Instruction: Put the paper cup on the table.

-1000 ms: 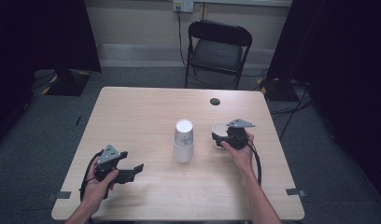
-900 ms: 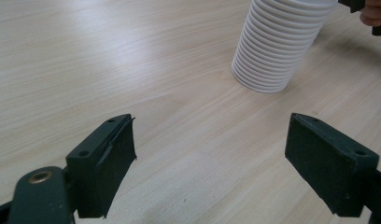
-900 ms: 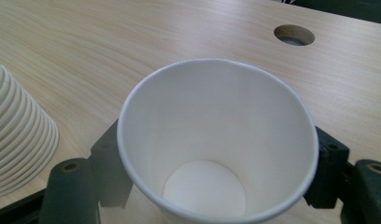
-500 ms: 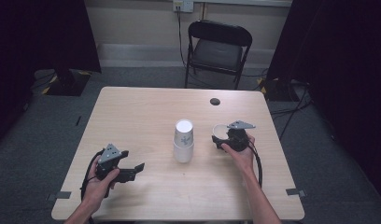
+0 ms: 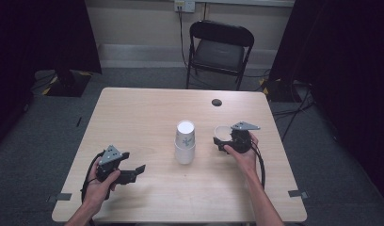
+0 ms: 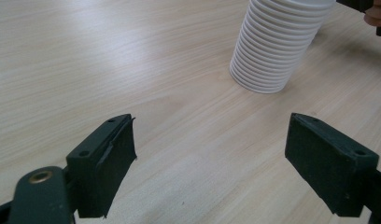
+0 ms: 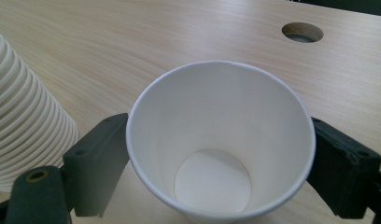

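Cup (image 7: 221, 140) stands upright on the surface (image 5: 143, 117), right of the cup stack (image 5: 185, 142), between the right claw's (image 5: 221, 140) jaws. Jaws have just been opening; pads flank the cup wall. Right forearm reaches in from below. Left claw (image 5: 137, 172) rests low, wide, empty, aimed at the stack.

- The high view looks forward and down from above the person's side, taking in the whole bench (image 5: 148, 108), a chair (image 5: 218, 47) beyond it and the floor around.
- The left gripper view sits low and close over the bench top, looking along its own fingers (image 6: 107, 163) toward the stack of cups (image 6: 279, 44) just ahead.
- The right gripper view is closer still, looking down into a single cup (image 7: 221, 140) between its fingers (image 7: 97, 163), with the bench's round hole (image 7: 302, 31) beyond.
- All three views share the stack of cups (image 5: 185, 142); its ribbed side is at the left edge (image 7: 25, 126) of the right gripper view.
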